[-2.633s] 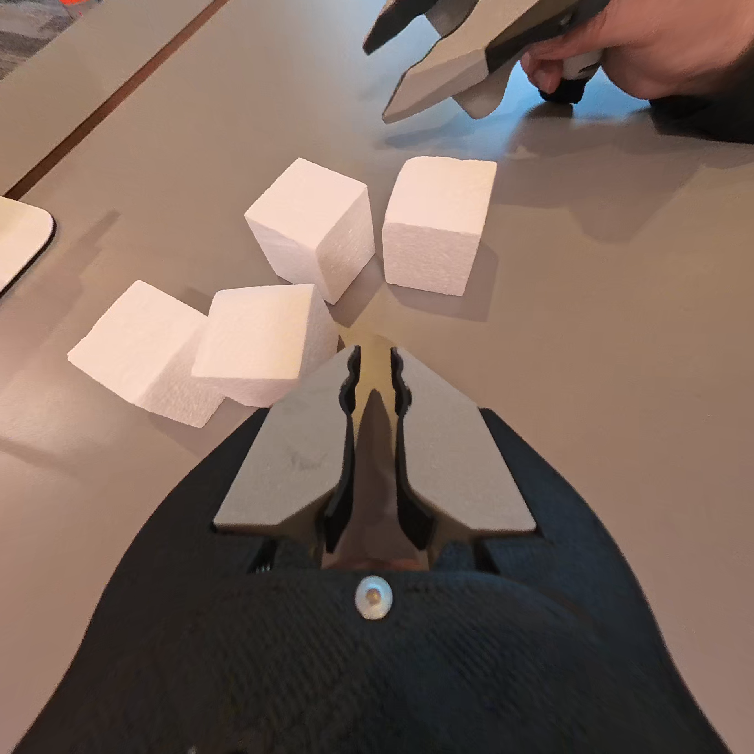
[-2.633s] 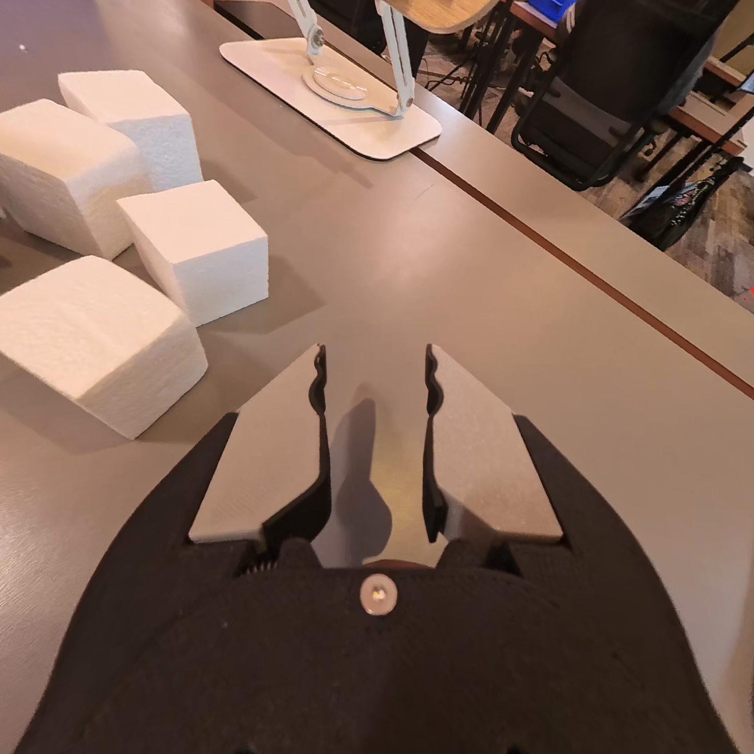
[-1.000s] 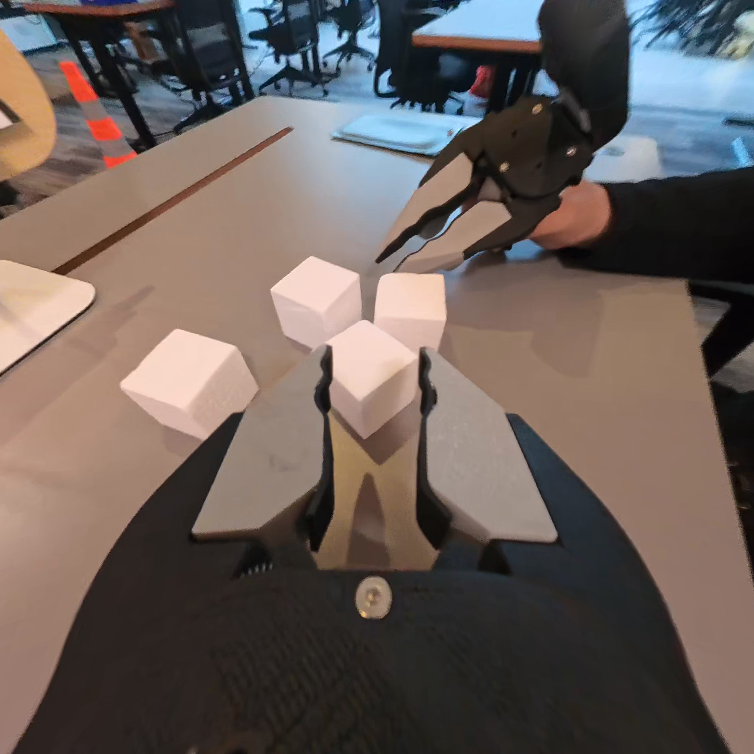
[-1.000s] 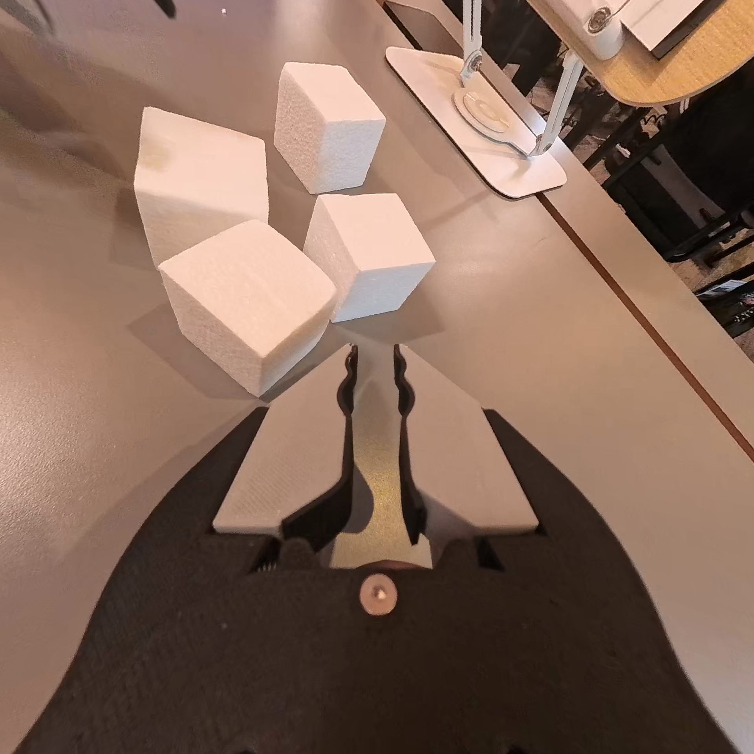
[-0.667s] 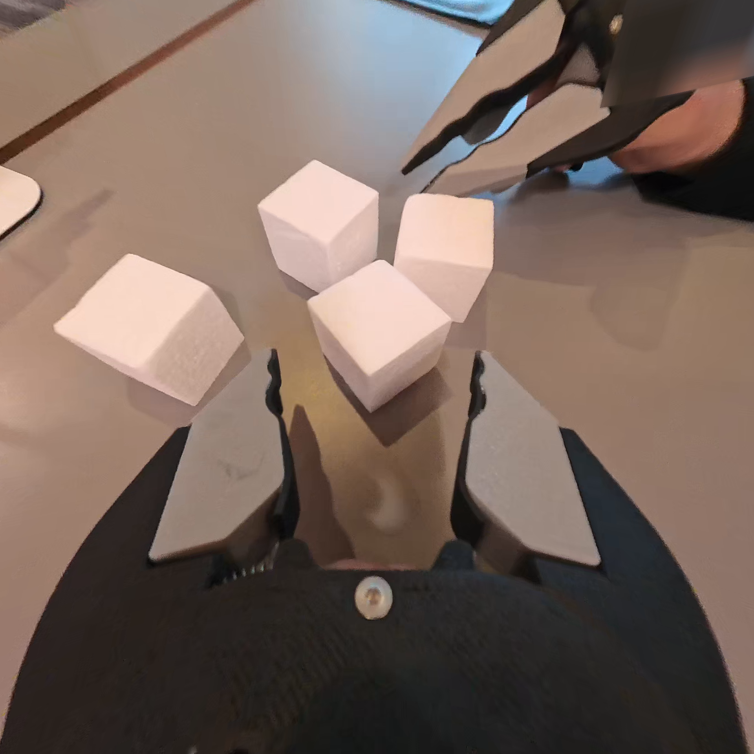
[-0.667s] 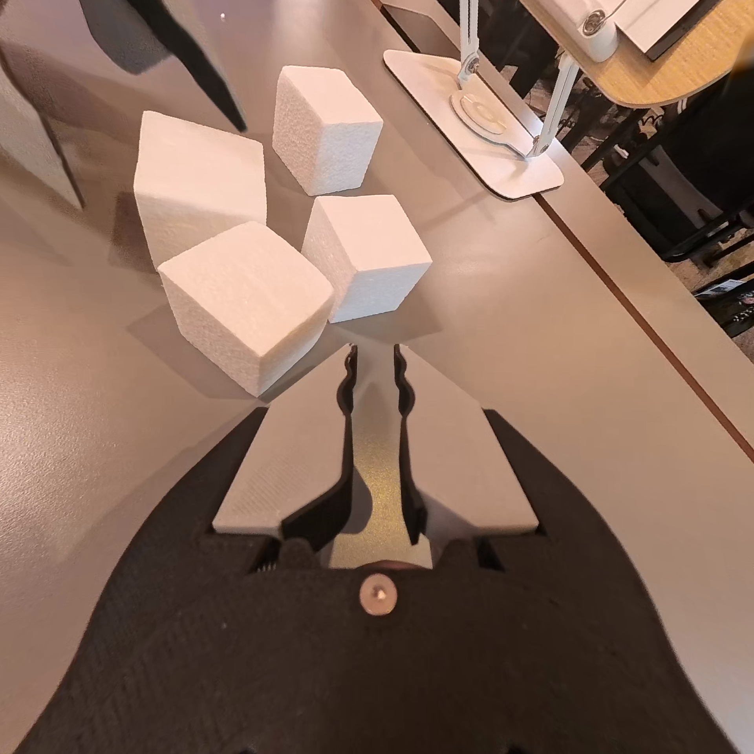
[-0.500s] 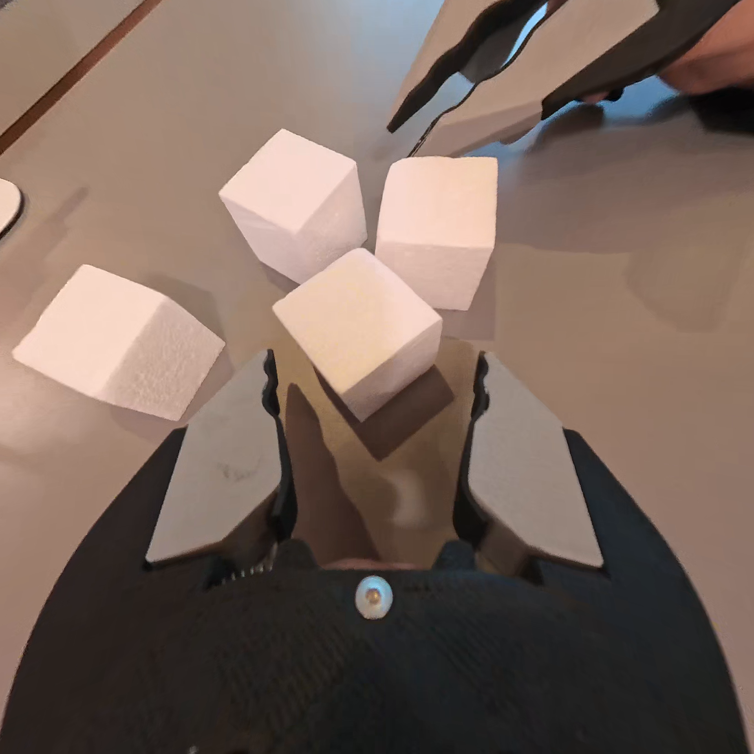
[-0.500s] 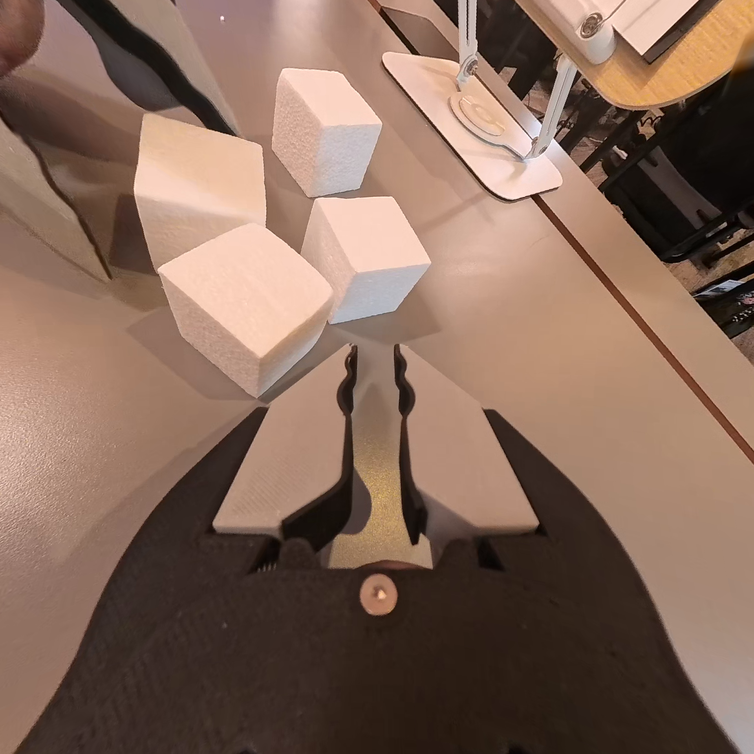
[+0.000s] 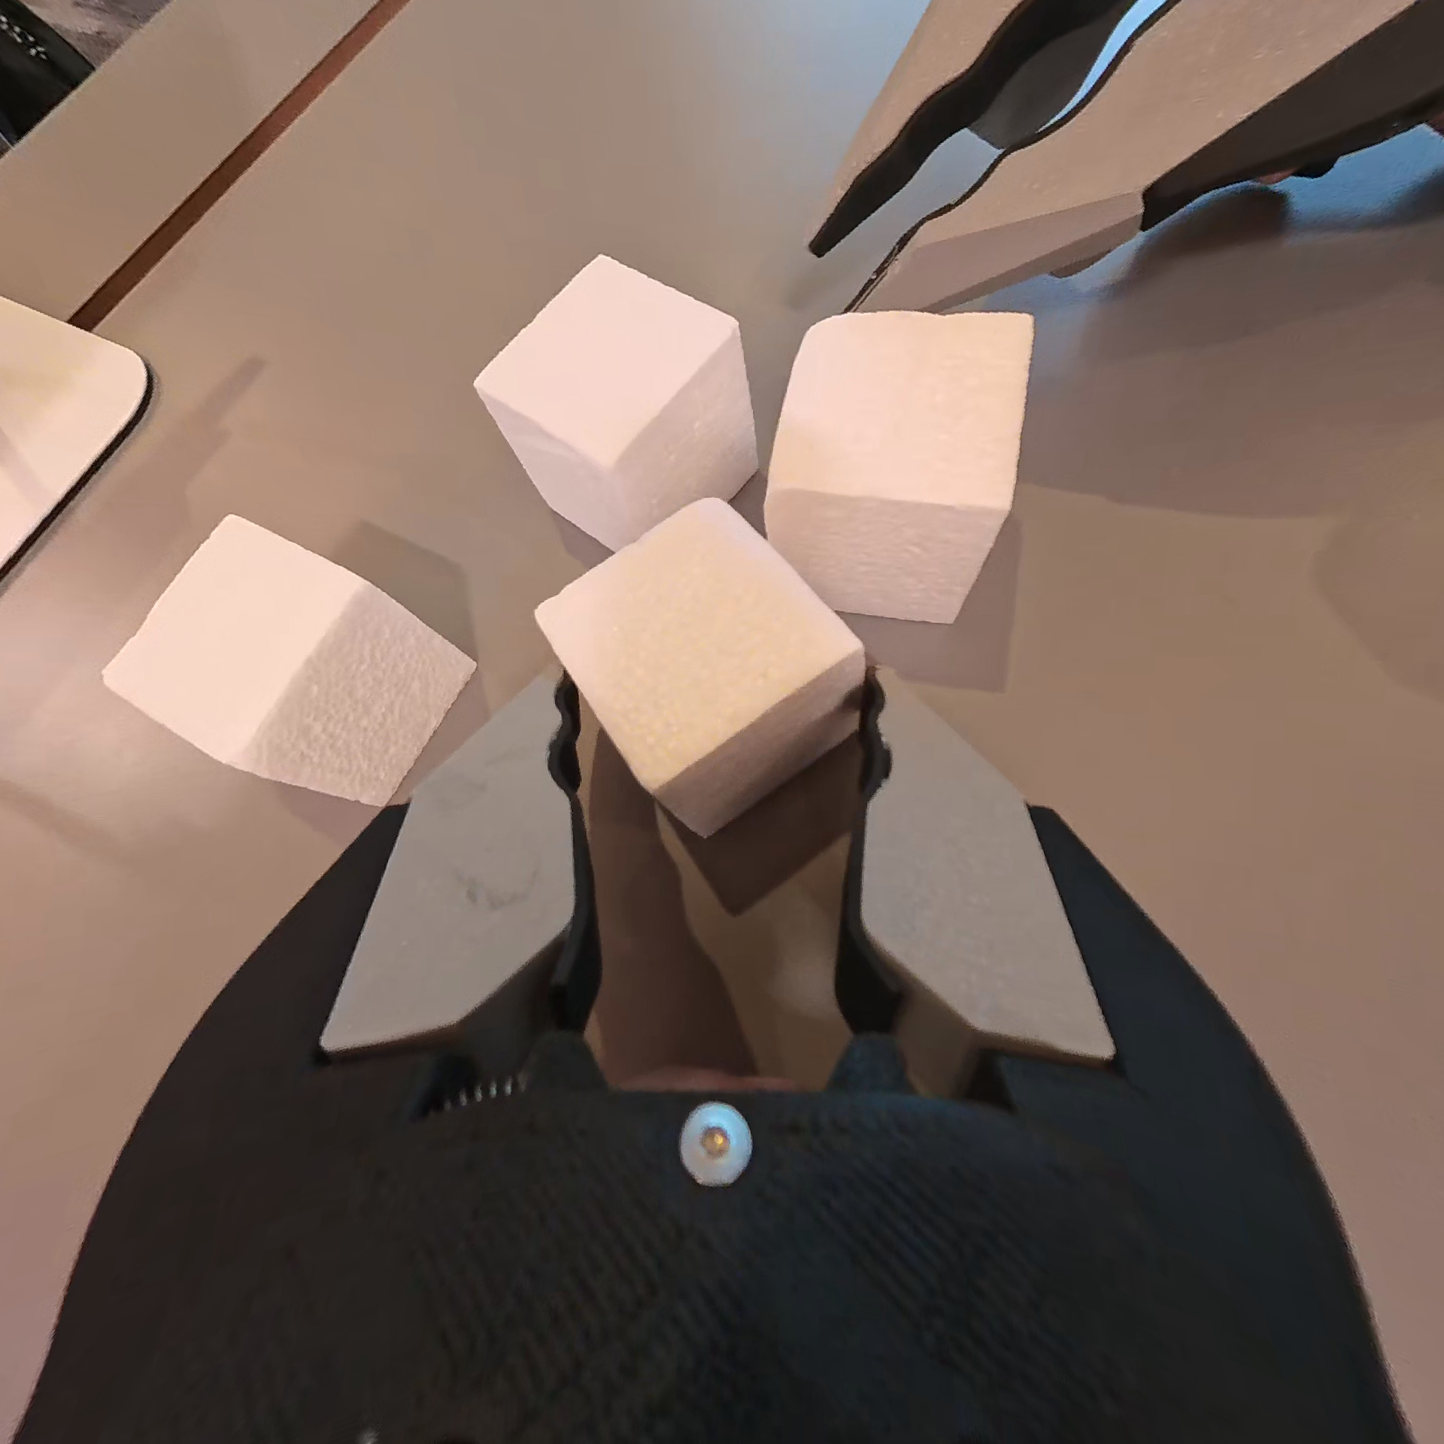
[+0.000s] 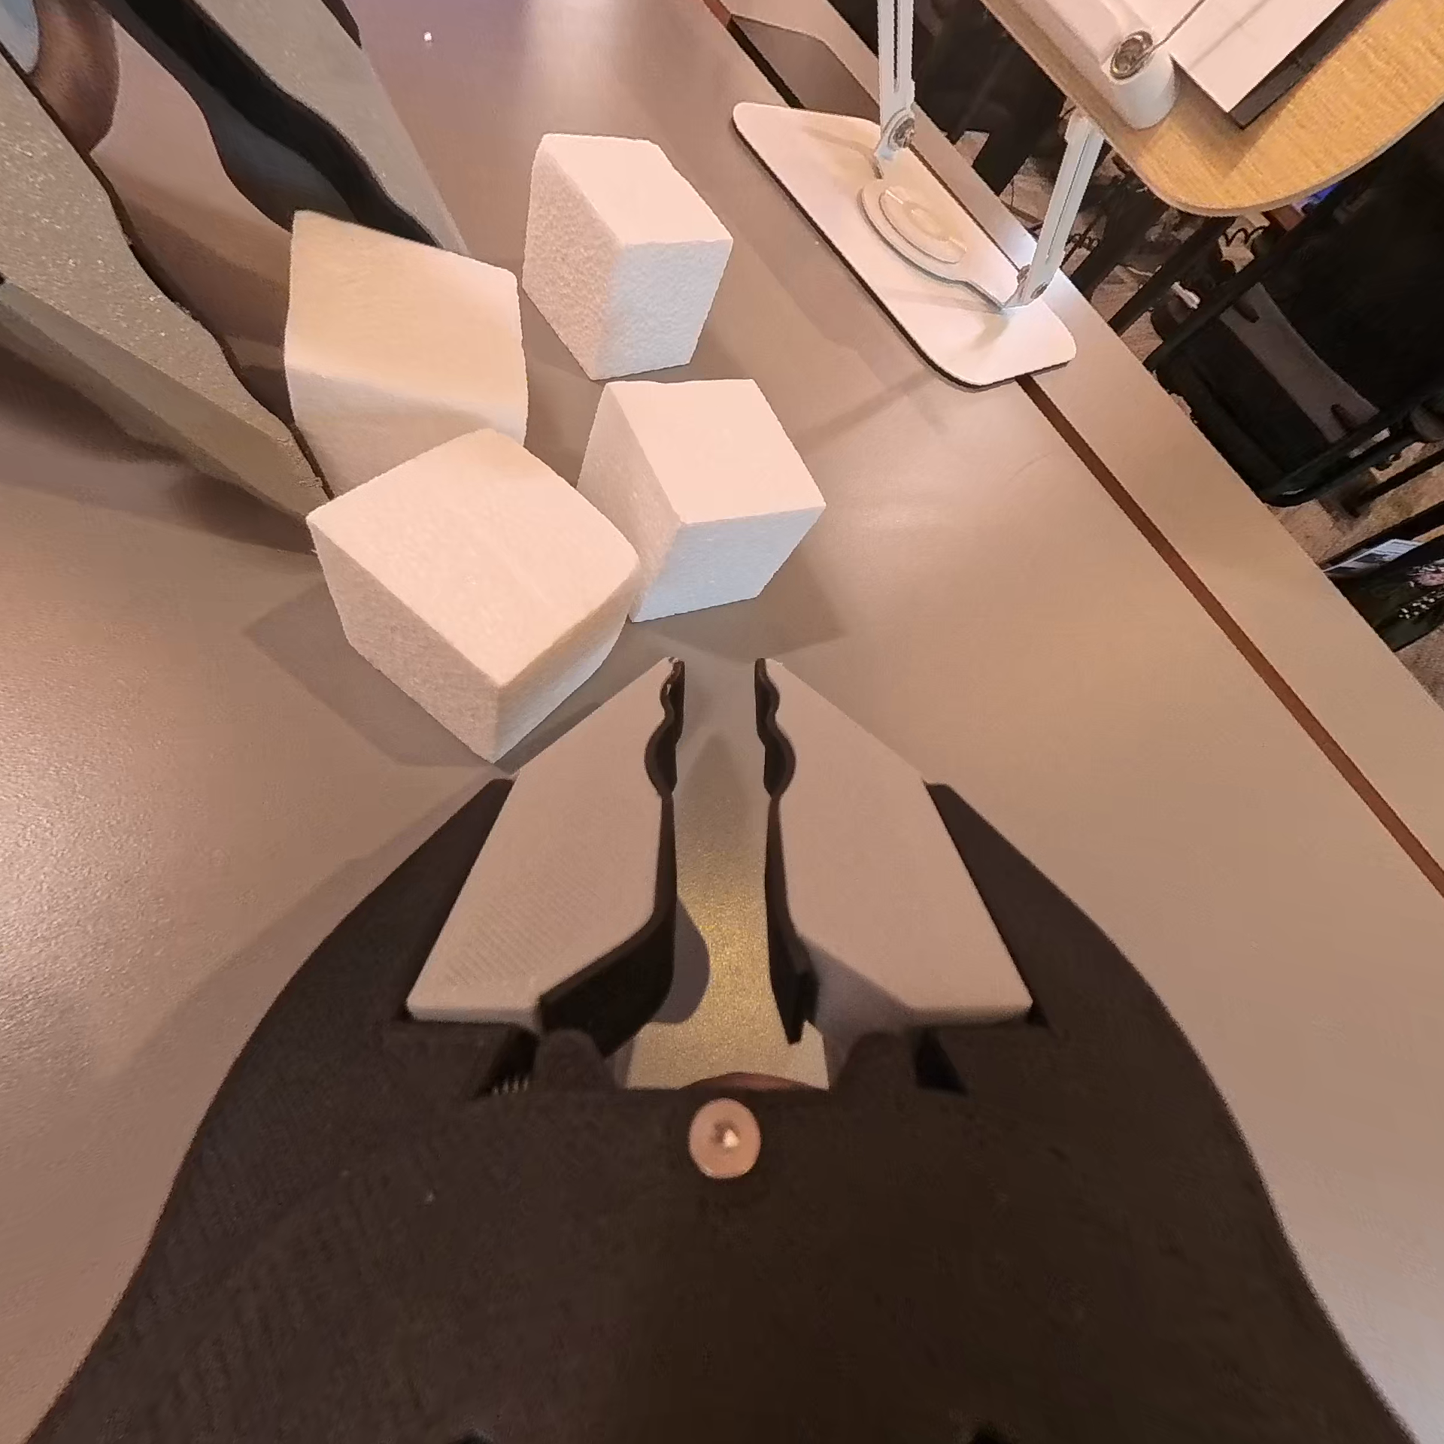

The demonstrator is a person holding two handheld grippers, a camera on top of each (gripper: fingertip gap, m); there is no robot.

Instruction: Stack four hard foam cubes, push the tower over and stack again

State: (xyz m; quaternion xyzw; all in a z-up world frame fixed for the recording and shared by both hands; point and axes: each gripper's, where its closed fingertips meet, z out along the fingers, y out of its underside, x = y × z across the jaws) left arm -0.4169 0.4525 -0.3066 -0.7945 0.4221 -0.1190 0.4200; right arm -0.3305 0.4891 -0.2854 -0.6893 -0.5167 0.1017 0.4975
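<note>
Four white foam cubes lie close together on the grey table, none stacked. My left gripper is shut on the nearest cube, its fingertips pressing on two opposite corners. The frames do not show whether this cube is off the table. The other cubes lie to the left, behind and behind right. In the right wrist view the held cube sits between the left gripper's fingers. My right gripper is nearly closed and empty, just short of two cubes. It also shows in the left wrist view.
A white flat stand base with thin white arms sits on the table beyond the cubes; its corner shows in the left wrist view. A brown seam runs along the table. Dark chairs stand past the far edge. The grippers' ends are close to 10 cm from one another.
My left gripper opened wide around the nearest cube, moved forward, then closed onto its corners. My right gripper has stayed still and nearly closed over the last second.
</note>
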